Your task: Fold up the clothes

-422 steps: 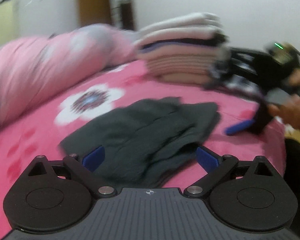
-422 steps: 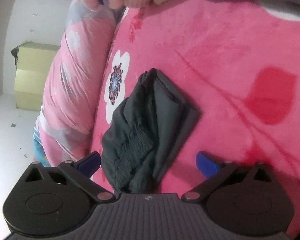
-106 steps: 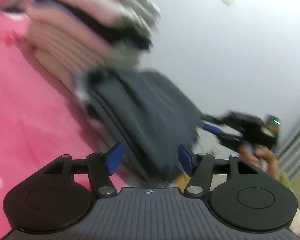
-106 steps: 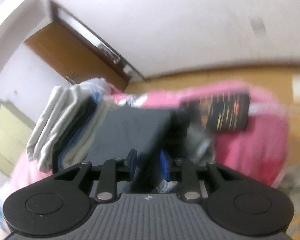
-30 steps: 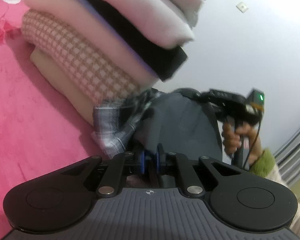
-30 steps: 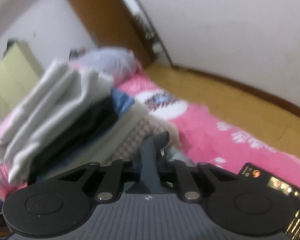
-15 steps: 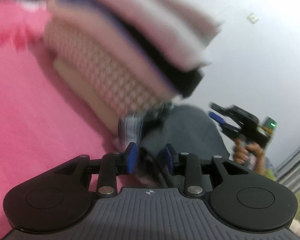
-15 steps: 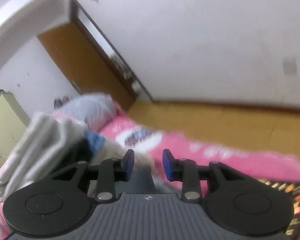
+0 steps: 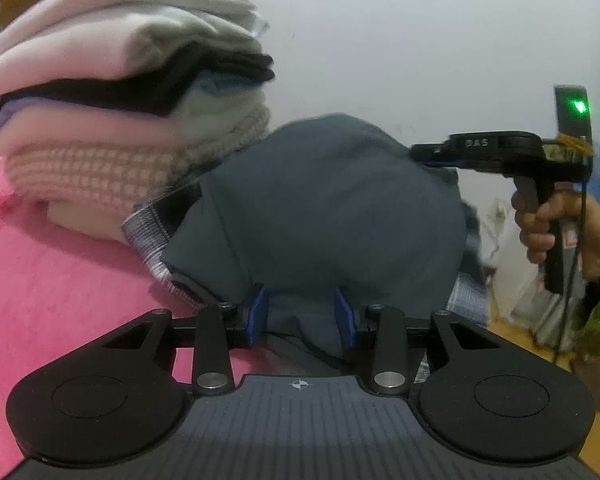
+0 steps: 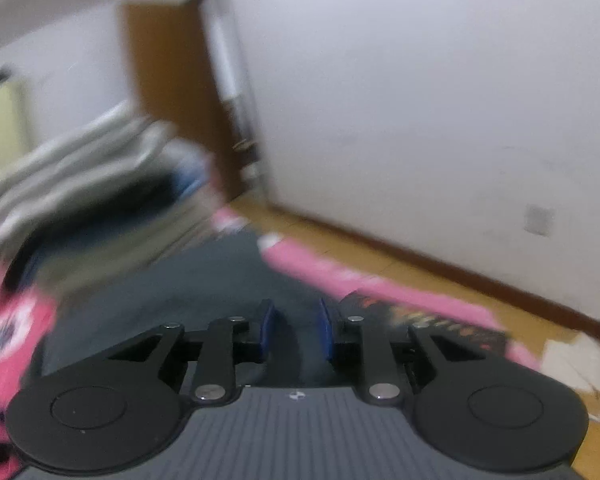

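The folded dark grey garment [image 9: 332, 208] lies on a plaid grey piece beside a tall stack of folded clothes [image 9: 112, 120] on the pink bed. My left gripper [image 9: 300, 314] is open, its blue pads on either side of the garment's near edge. My right gripper [image 10: 294, 330] is open over the same dark garment [image 10: 220, 280] in the blurred right wrist view; it also shows in the left wrist view [image 9: 500, 152], held at the garment's far right edge.
The pink flowered bedspread [image 9: 60, 280] spreads to the left. A dark patterned item [image 10: 440, 320] lies on the bed edge. A white wall, a wooden door [image 10: 168, 92] and wooden floor [image 10: 420, 264] lie behind.
Both grippers have opened and let go of the dark garment, which now rests beside the stack. The right gripper has drawn back from it.
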